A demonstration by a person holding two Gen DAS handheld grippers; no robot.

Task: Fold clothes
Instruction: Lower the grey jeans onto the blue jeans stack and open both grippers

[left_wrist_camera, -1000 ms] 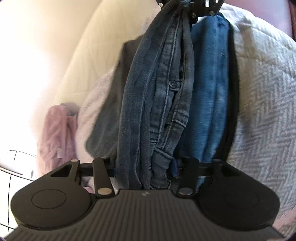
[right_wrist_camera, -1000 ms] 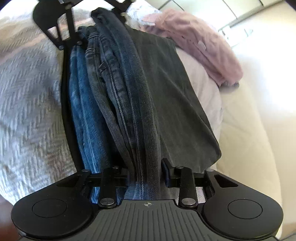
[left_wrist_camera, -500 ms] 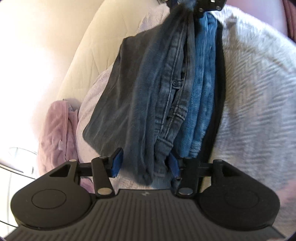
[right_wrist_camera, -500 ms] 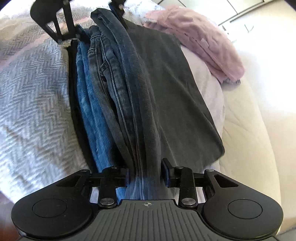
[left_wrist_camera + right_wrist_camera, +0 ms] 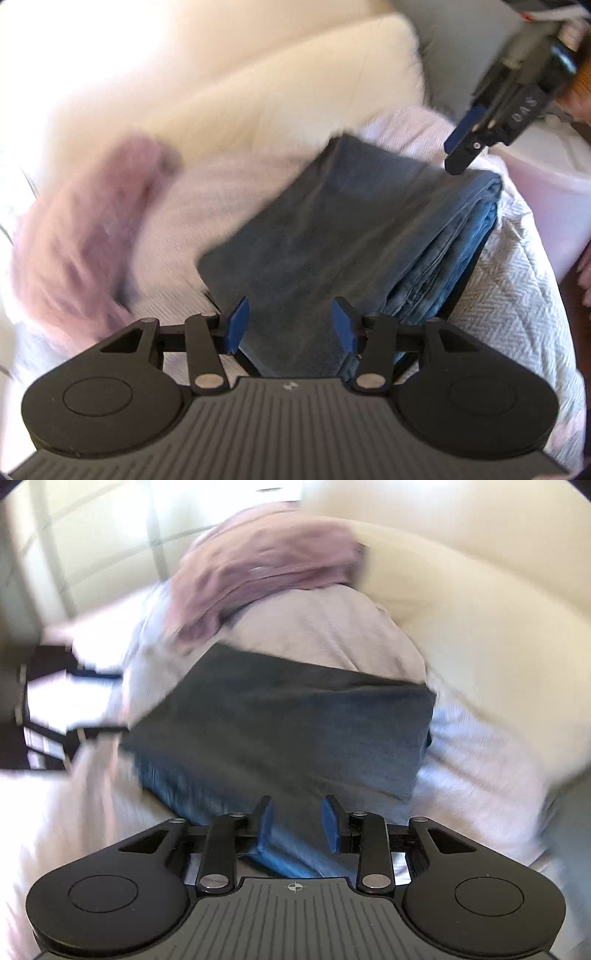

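- Left gripper (image 5: 290,325) up close: blue pads spread apart with nothing between them, hanging just above the near end of the folded jeans (image 5: 351,236).
- Right gripper (image 5: 297,823) the same from the opposite end: pads parted, empty, denim lying below them.
- The jeans lie flat in a compact rectangle, layers stacked along one edge, on top of what looks like more folded denim and something dark beneath.
- My read: this garment lies folded with both grippers clear of it. Whether it gets a last tidy-up or the work turns elsewhere, the pictures don't settle.
- Just past the stack, a crumpled pink garment (image 5: 266,561) lies unfolded; if that is next, it calls for finding two edges or corners to spread it flat.
- Everything rests on a bed, on a pale herringbone-weave blanket (image 5: 517,295).
- Farther out, a cream cushion (image 5: 295,85), blurred and washed out by bright light.
- A white bin (image 5: 554,199) stands beside the bed.
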